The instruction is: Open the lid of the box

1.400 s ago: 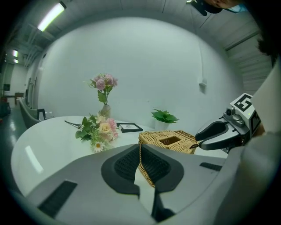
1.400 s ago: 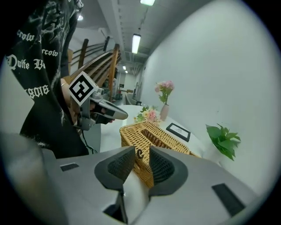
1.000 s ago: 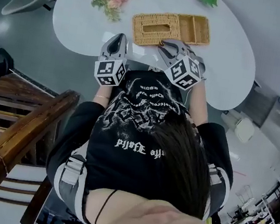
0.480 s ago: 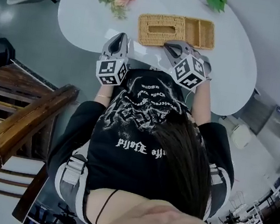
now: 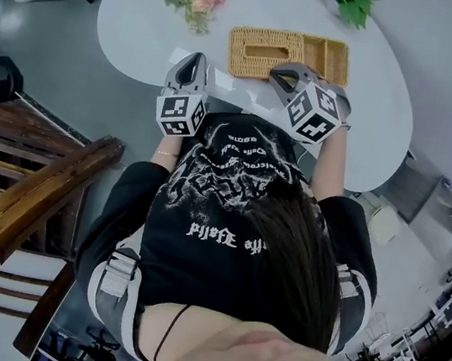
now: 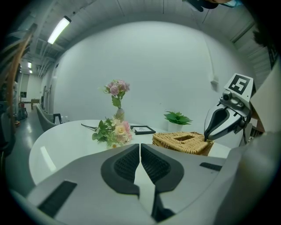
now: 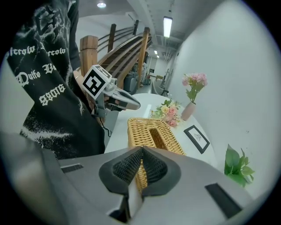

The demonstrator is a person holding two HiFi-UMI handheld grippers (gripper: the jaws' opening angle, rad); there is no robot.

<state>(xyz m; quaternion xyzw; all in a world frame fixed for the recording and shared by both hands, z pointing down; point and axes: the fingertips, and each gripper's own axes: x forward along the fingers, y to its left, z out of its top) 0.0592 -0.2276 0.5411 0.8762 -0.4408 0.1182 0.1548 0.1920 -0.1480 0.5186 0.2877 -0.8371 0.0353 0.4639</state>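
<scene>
On the black shirt (image 7: pixel 48 88), near left in the right gripper view, white gothic lettering: probably "Quite" and "8016", cut off by folds. Same print upside down in the head view, not readable. On the framed card (image 7: pixel 196 138), far right, print too small to read.

I see: box (image 5: pixel 268 49), rough woven wicker; table (image 5: pixel 148 27), smooth glossy white; rail (image 5: pixel 35 203), varnished brown wood; shirt (image 5: pixel 193 281), matt black cloth.

Head view steeply down from above, both gripper views low across the table (image 5: pixel 148 27), all 3 sharing the wicker box (image 5: pixel 269 42).
</scene>
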